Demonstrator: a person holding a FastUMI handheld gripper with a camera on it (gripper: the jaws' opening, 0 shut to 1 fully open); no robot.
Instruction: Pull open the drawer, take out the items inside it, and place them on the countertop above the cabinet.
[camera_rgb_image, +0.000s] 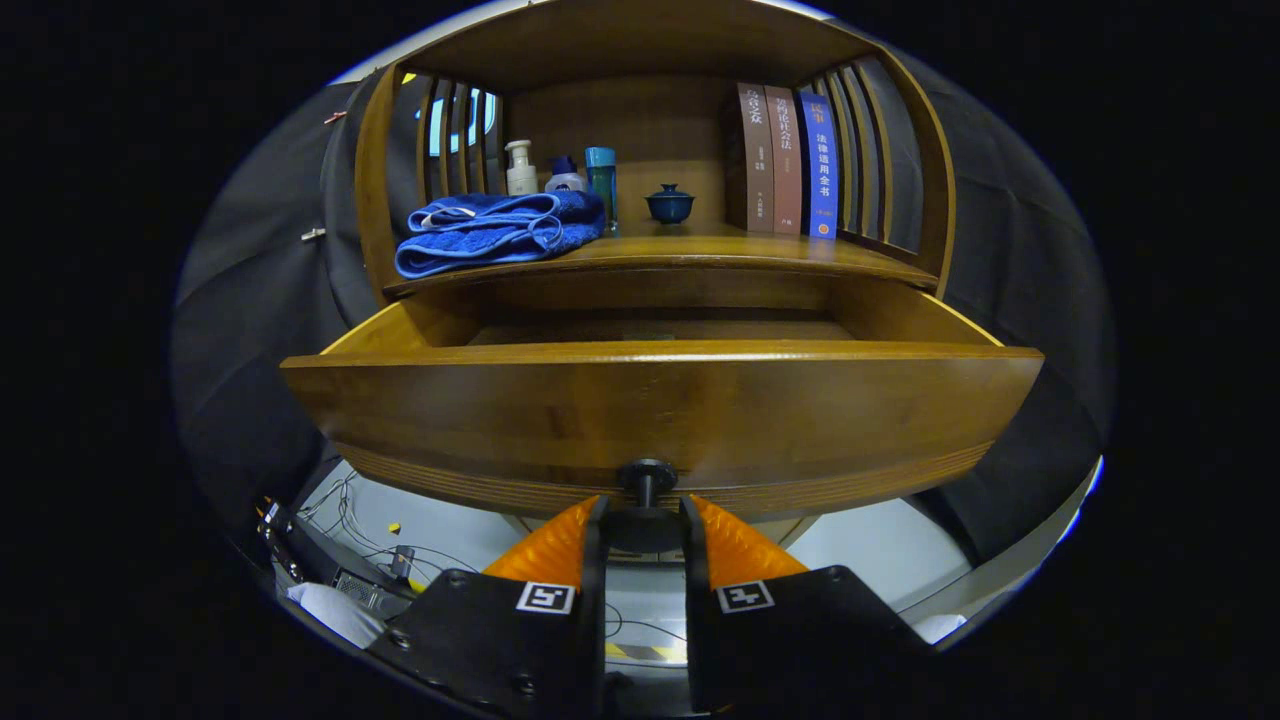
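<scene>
The wooden drawer stands pulled out of the cabinet toward me. Its front panel hides most of the inside; the strip of drawer floor I can see at the back is bare. My gripper sits below the panel, both fingers pressed on the round head of the dark drawer knob, which fills the gap between them. On the countertop above the drawer, a folded blue towel lies toward the left.
Behind the towel stand a white pump bottle, a small bottle with a blue cap and a teal bottle. A dark blue lidded cup sits mid-shelf, three upright books to its right. Cables and equipment lie on the floor below.
</scene>
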